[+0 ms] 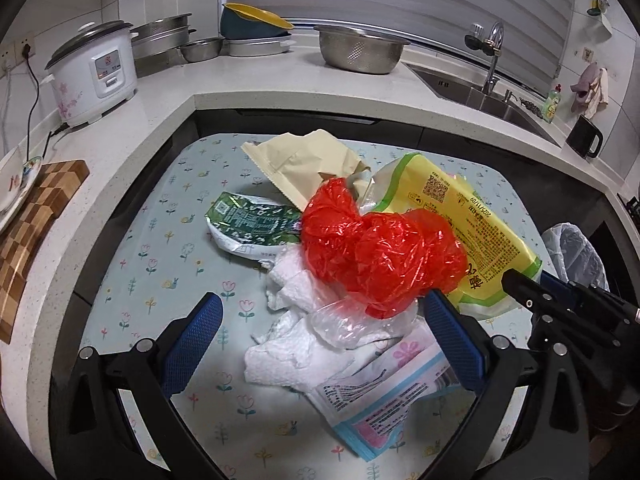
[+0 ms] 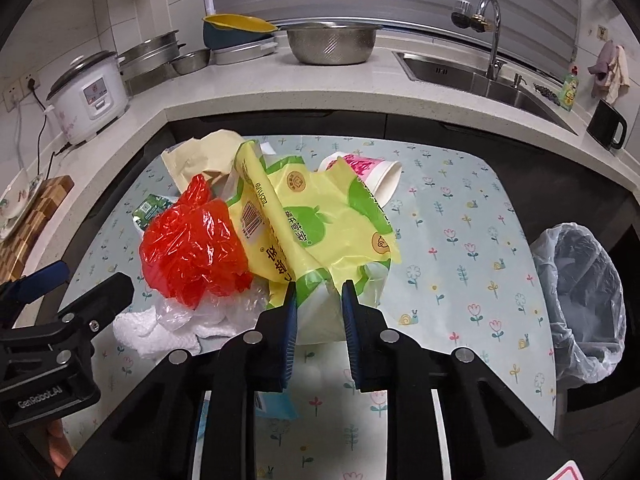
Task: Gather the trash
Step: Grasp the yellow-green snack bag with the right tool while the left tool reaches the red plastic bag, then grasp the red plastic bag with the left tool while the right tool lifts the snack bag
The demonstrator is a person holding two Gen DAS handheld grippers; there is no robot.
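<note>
A pile of trash lies on the floral table (image 1: 160, 248): a crumpled red plastic bag (image 1: 376, 244), a yellow-green package (image 1: 460, 216), white paper towels (image 1: 288, 336), a green wrapper (image 1: 252, 220), a beige paper bag (image 1: 304, 164), a pink-blue wrapper (image 1: 384, 404). My left gripper (image 1: 320, 336) is open around the paper towels and clear plastic. My right gripper (image 2: 319, 300) is narrowly open, with the edge of the yellow-green package (image 2: 320, 224) between its pads; grip unclear. The red bag (image 2: 192, 252) lies to its left. A paper cup (image 2: 376, 176) lies behind the package.
A bin lined with a clear bag (image 2: 580, 300) stands right of the table. The counter behind holds a rice cooker (image 1: 92, 72), metal bowls (image 1: 360, 50), a sink (image 1: 480, 92) and a black mug (image 1: 584, 142). A cutting board (image 1: 36, 220) is at left.
</note>
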